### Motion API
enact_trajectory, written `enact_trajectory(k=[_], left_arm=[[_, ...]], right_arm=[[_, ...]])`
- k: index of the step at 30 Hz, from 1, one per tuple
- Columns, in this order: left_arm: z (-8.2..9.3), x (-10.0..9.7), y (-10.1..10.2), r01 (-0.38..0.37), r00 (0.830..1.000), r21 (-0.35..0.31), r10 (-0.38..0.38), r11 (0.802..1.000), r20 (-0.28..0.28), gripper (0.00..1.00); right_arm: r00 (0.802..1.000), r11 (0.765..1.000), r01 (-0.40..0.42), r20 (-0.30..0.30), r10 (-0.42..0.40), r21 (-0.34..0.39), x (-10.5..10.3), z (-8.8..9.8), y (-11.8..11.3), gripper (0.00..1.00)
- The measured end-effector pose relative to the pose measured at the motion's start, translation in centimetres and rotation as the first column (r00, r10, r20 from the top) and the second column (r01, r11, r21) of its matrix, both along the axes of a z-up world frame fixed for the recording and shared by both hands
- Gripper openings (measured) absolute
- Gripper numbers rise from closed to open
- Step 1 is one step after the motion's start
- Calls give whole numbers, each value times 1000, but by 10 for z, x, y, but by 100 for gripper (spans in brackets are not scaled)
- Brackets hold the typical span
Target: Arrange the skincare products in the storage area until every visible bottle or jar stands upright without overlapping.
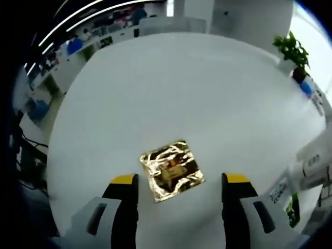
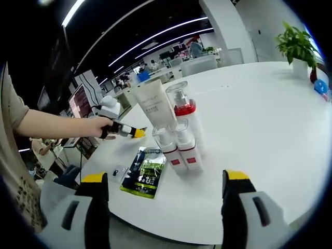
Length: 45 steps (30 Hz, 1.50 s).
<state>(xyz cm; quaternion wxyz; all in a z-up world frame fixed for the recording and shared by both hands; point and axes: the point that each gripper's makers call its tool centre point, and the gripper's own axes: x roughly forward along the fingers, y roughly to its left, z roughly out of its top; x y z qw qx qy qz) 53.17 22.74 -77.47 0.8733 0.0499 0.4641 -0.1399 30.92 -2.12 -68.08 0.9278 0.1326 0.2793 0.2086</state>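
A gold foil sachet [image 1: 171,170] lies flat on the white table [image 1: 171,88], just ahead of and between the jaws of my left gripper [image 1: 180,179], which is open and holds nothing. In the right gripper view a white tube [image 2: 152,104], a pump bottle with a red band [image 2: 184,111] and two small red-labelled bottles [image 2: 166,149] [image 2: 188,146] stand upright close together. A green and black sachet [image 2: 144,171] lies flat beside them. My right gripper [image 2: 165,176] is open, short of this group. The left gripper [image 2: 124,130] is held in a person's hand left of the tube.
White bottles [image 1: 310,167] reach in at the right edge of the left gripper view. A potted plant [image 2: 294,44] and a blue object [image 2: 321,86] sit at the table's far right. A small clear item [image 2: 118,173] lies by the green sachet. Office desks stand behind.
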Motion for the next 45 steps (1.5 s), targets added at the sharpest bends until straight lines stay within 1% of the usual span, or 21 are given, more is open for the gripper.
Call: enact_trajectory(k=[3, 6, 10, 15, 17, 18, 19, 31, 39, 45], left_arm=[[0, 2, 2, -37, 999, 2, 37, 999, 6, 57], [1, 4, 3, -55, 998, 4, 55, 998, 6, 54], [0, 6, 6, -45, 999, 33, 45, 998, 17, 50], [4, 3, 5, -44, 999, 24, 43, 999, 27, 49], [4, 4, 6, -41, 999, 22, 40, 999, 35, 43], [5, 4, 5, -32, 999, 21, 31, 999, 40, 38], [6, 3, 4, -24, 999, 19, 23, 1000, 43, 36], [8, 4, 0, 13, 998, 13, -14, 1000, 68, 33], [7, 2, 1, 18, 997, 8, -19, 1000, 70, 33], [15, 5, -1, 16, 996, -13, -15, 1000, 90, 33]], right_arm=[[1000, 1000, 2, 0, -2, 2, 0, 0, 0, 91], [1000, 1000, 3, 1, -3, 1, 0, 1, 0, 91], [1000, 1000, 5, 1, -5, 2, 0, 1, 0, 91], [1000, 1000, 2, -1, -2, 0, 0, 0, 0, 90], [1000, 1000, 0, -1, 0, 0, 0, 0, 0, 90], [1000, 1000, 0, -1, 0, -1, 0, 0, 0, 90], [1000, 1000, 0, -2, 0, -1, 0, 0, 0, 90], [1000, 1000, 1, -1, -1, 0, 0, -1, -1, 90], [1000, 1000, -5, 1, 5, -1, 0, -1, 0, 90], [1000, 1000, -5, 1, 5, -1, 1, -2, -1, 90]])
